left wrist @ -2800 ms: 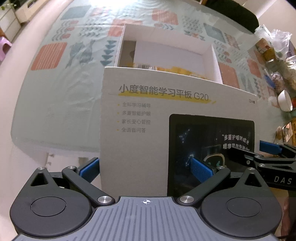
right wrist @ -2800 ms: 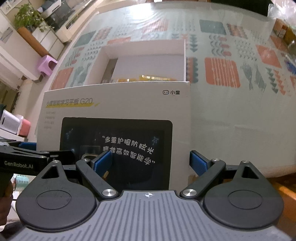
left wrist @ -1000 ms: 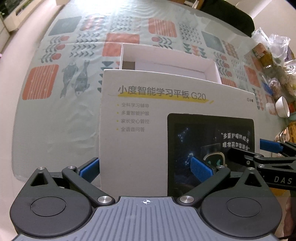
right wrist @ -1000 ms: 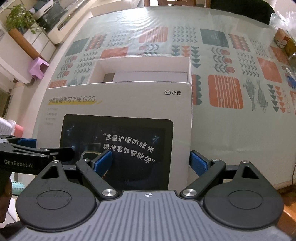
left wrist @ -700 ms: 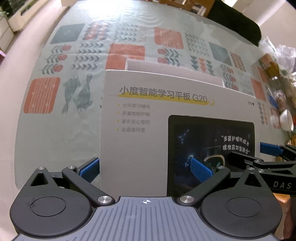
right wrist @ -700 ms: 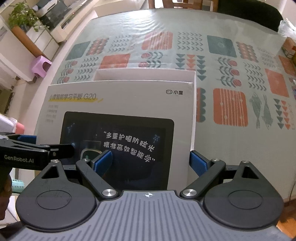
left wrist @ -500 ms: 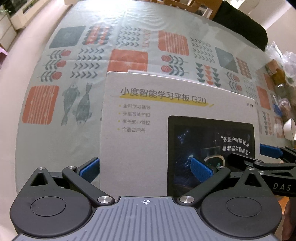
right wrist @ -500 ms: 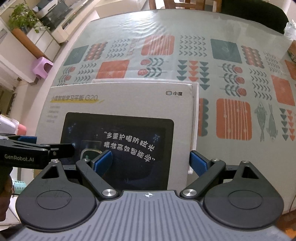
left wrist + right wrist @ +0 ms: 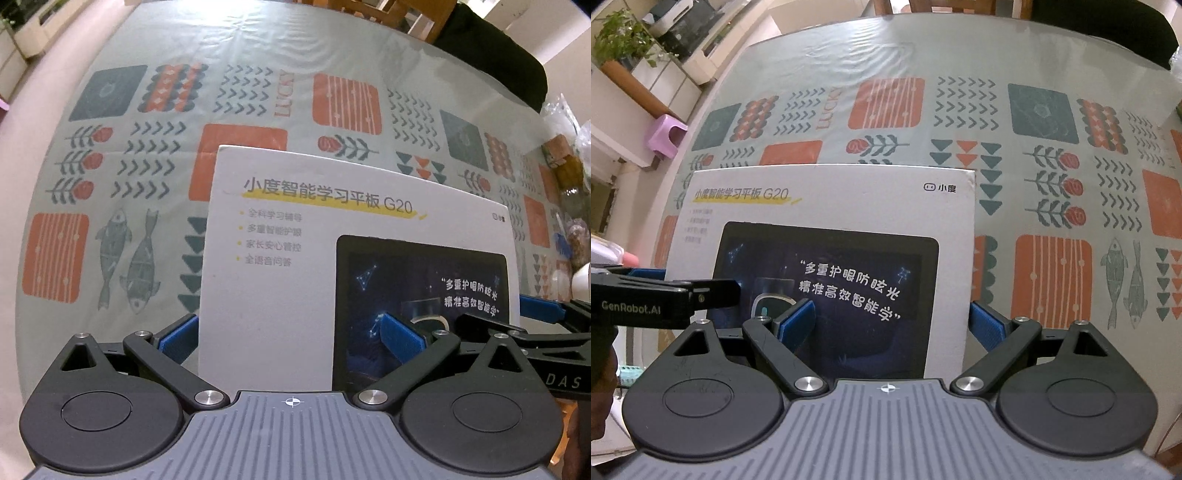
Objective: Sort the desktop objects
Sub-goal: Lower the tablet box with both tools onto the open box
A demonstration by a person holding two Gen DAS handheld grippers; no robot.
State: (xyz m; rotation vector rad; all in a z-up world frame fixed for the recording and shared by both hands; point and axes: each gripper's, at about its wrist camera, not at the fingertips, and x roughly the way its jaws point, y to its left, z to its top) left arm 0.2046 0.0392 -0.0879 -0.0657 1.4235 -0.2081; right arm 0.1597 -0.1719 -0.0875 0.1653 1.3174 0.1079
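Lowered since the earlier frames, the white box lid (image 9: 295, 280) now covers the open tray that showed beyond it 2.8 s ago; no tray rim shows past its far edge any more. Lid lies flat-looking over the tablecloth (image 9: 155, 155), printed face up: yellow-underlined heading, tablet picture on its right half.

Left gripper (image 9: 290, 332): blue fingers (image 9: 400, 334) spread, one at the lid's left edge, the other over the tablet picture. Jaws straddle the lid's near-left portion; whether the pads press on it, cannot tell.

Right gripper (image 9: 892, 319): blue fingers (image 9: 988, 325) spread likewise, one outside the lid's right edge, the other over the dark picture. Actual clamping, again, cannot tell. Each gripper shows at the edge of the other's view, side by side along the lid's near edge.

Surface: pale green cloth under a clear, wrinkled cover, patterned with orange striped squares, teal squares, chevrons, flower sprigs, paired fish. Pattern runs ahead of both grippers and out to either side of the lid.

Room: to the right of the left gripper, a clutter of bags and jars (image 9: 565, 173) near the table edge, and a white bowl (image 9: 581, 280) partly cut off. Far ahead, a dark chair back (image 9: 491, 48). Left of the right gripper, off the table: lilac stool (image 9: 666, 138), potted plant (image 9: 622, 42), white cabinets (image 9: 687, 66).
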